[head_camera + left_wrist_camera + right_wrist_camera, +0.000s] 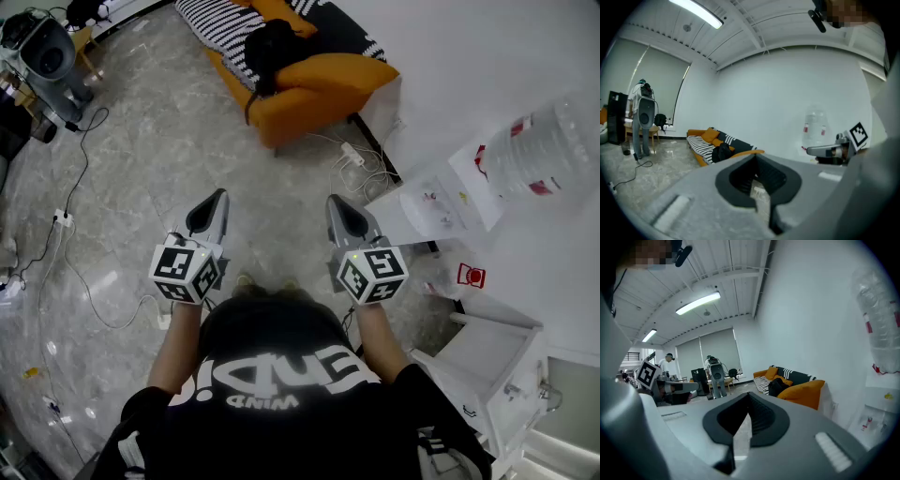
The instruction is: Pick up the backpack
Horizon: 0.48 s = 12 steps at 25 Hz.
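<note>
A black backpack (269, 49) leans on the orange sofa (314, 89) at the far end of the room, beside a striped blanket. It also shows as a dark lump in the left gripper view (723, 152) and the right gripper view (776, 386). My left gripper (218, 197) and right gripper (334, 202) hang side by side in front of the person's chest, well short of the sofa. Both point toward it, slightly downward. Their jaws are shut with nothing between them.
A grey speaker on a stand (49, 56) is at the far left, with cables (75, 178) trailing over the marble floor. A water dispenser with a clear bottle (548, 150) stands by the white wall on the right. A power strip (351, 155) lies near the sofa.
</note>
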Available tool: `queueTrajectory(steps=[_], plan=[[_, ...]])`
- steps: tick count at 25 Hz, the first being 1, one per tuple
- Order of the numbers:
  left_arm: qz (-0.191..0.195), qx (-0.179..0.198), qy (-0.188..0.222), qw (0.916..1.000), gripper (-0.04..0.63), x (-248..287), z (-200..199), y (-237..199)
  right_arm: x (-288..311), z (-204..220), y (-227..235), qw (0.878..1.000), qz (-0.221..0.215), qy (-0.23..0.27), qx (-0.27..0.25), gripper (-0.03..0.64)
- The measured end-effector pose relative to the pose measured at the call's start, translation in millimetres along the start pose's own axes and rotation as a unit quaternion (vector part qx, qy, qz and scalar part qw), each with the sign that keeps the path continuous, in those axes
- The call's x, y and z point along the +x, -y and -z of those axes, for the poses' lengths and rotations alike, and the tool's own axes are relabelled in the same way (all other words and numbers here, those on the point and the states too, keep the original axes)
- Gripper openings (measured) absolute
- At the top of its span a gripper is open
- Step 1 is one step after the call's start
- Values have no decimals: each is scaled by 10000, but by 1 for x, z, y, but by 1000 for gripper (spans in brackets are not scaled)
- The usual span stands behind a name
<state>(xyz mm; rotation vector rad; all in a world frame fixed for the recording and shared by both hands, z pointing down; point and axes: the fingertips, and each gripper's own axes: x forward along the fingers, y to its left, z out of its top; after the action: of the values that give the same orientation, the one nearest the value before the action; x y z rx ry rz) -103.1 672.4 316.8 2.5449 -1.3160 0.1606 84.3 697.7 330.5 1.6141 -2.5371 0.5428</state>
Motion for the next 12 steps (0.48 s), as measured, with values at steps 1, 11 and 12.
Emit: queueTrajectory(steps=[1, 11, 12], plan=[[-5, 30, -5, 10000, 0, 0, 0, -1, 1, 1, 0, 10000, 7, -1, 2, -2], [89, 34, -111, 9999, 0, -1, 1, -25, 21, 6, -21, 9996, -239, -77, 118, 0], [102, 45, -119, 9999, 0, -1, 1, -29, 24, 7, -22, 9997, -208, -90, 122, 0]])
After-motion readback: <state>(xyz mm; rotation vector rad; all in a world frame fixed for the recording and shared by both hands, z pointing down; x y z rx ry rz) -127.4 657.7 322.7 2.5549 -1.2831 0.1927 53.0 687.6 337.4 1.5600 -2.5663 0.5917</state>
